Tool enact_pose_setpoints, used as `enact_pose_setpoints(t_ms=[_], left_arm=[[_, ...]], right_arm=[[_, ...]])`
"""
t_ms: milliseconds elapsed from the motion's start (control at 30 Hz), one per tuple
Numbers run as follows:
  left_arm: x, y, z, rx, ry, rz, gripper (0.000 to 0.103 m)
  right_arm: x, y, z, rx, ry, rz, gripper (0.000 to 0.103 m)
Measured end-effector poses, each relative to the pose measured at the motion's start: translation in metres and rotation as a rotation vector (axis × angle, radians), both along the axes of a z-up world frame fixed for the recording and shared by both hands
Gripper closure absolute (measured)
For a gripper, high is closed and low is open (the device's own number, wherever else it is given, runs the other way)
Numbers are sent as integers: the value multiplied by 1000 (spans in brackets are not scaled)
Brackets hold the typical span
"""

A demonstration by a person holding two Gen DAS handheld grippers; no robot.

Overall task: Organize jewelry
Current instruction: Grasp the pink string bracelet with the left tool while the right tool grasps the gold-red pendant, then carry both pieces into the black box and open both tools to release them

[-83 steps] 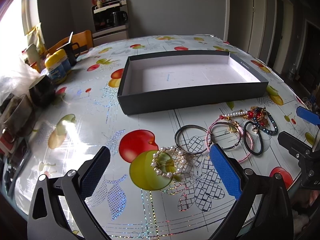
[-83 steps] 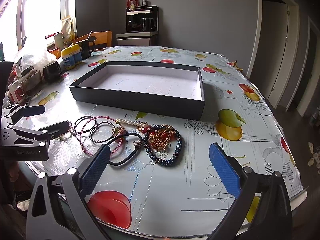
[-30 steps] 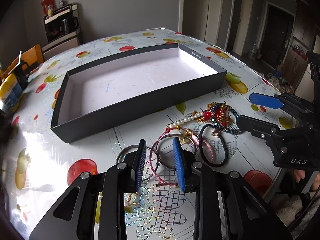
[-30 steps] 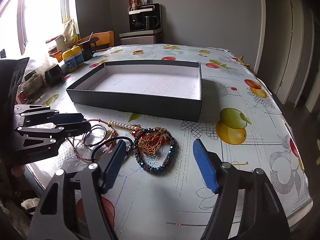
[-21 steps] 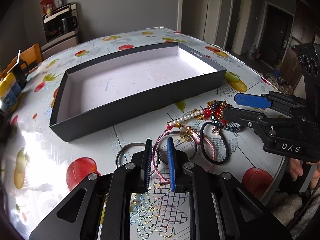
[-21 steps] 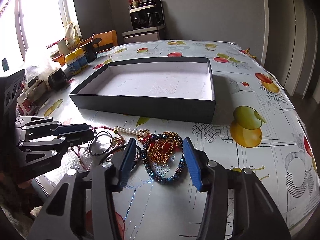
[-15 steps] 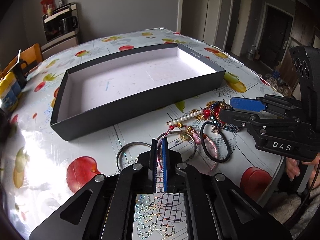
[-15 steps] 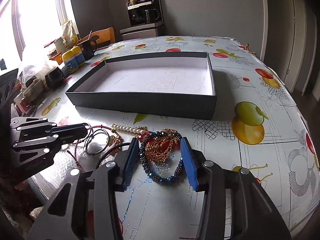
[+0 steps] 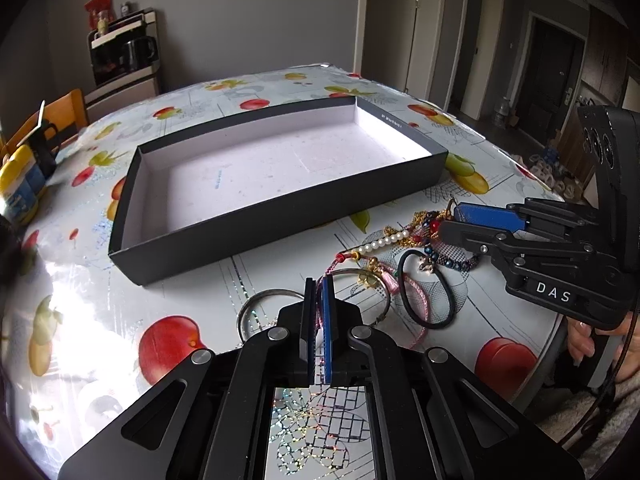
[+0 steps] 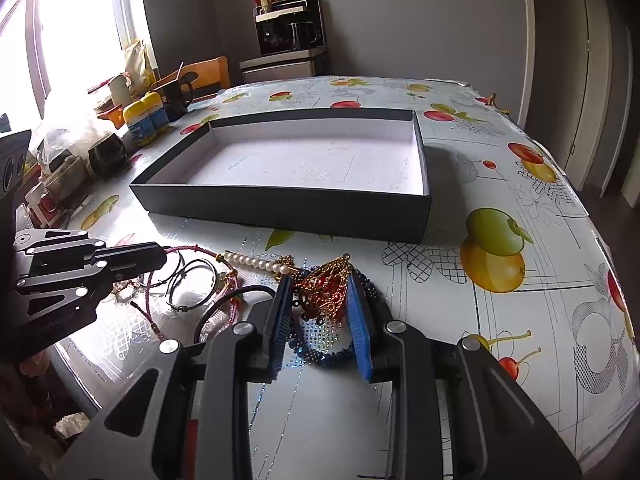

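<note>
An empty black box (image 9: 280, 220) with a pale floor stands mid-table; it also shows in the right wrist view (image 10: 280, 208). Jewelry lies in front of it: metal rings (image 9: 256, 308), a pink cord bracelet (image 9: 416, 292), a black hair tie (image 9: 440, 300), a pearl strand (image 10: 256, 261), a blue bead bracelet (image 10: 324, 356) and a gold and red chain piece (image 10: 326, 290). My left gripper (image 9: 317, 292) is shut on the pink cord bracelet. My right gripper (image 10: 318, 308) is partly closed, its jaws on either side of the gold and red chain piece.
The table has a glossy fruit-print cloth (image 10: 500, 248). Yellow-lidded bottles (image 10: 146, 120), a black mug (image 10: 176, 96) and other clutter stand along the left by the window. The near table edge is close under both grippers. A wooden chair (image 9: 60, 116) stands at the far left.
My left gripper came forward from the pearl bracelet side and closed on the pink cord. My right gripper moved in over the chain piece and its jaws narrowed around it.
</note>
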State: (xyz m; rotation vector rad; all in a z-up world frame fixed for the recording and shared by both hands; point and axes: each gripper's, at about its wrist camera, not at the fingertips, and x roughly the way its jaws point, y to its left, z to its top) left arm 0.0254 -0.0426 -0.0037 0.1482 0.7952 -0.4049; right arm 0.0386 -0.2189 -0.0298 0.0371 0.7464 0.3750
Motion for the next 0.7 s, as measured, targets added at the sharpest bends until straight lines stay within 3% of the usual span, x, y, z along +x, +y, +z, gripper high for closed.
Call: enact_pose_setpoints(t_ms=[700], left_arm=[[-13, 10, 66, -52, -157, -14, 100]], right_arm=[[-6, -13, 64, -12, -160, -8, 76]])
